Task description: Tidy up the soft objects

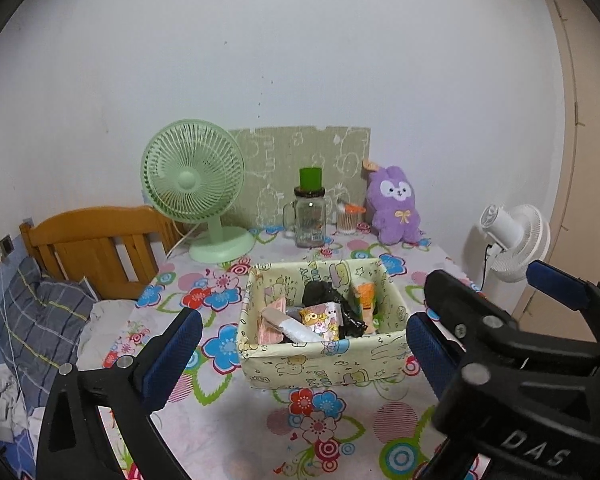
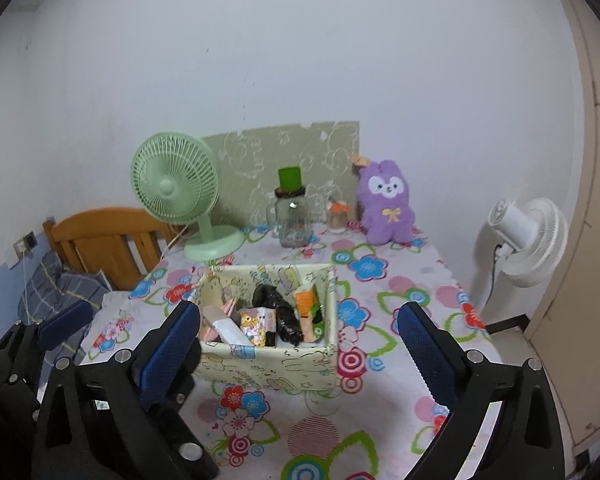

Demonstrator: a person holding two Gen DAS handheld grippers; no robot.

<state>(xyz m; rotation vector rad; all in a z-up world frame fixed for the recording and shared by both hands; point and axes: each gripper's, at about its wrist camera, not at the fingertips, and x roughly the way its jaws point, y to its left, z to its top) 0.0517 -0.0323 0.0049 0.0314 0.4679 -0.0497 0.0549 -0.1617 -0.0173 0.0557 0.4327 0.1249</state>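
A purple plush rabbit [image 1: 395,205] sits upright at the table's back right, against the wall; it also shows in the right wrist view [image 2: 386,202]. A pale yellow cartoon-print fabric box [image 1: 320,364] stands mid-table, filled with small packets and a black bag; it shows in the right wrist view too [image 2: 268,372]. My left gripper [image 1: 302,344] is open and empty, hovering just in front of the box. My right gripper [image 2: 300,344] is open and empty, also in front of the box. The right gripper's body [image 1: 520,344] shows at the right of the left wrist view.
A green desk fan [image 1: 194,184], a glass jar with green lid [image 1: 310,216] and a cotton-swab tub [image 1: 347,220] line the table's back. A white fan [image 2: 528,240] stands right of the table. A wooden bed headboard [image 1: 96,248] and bedding lie left.
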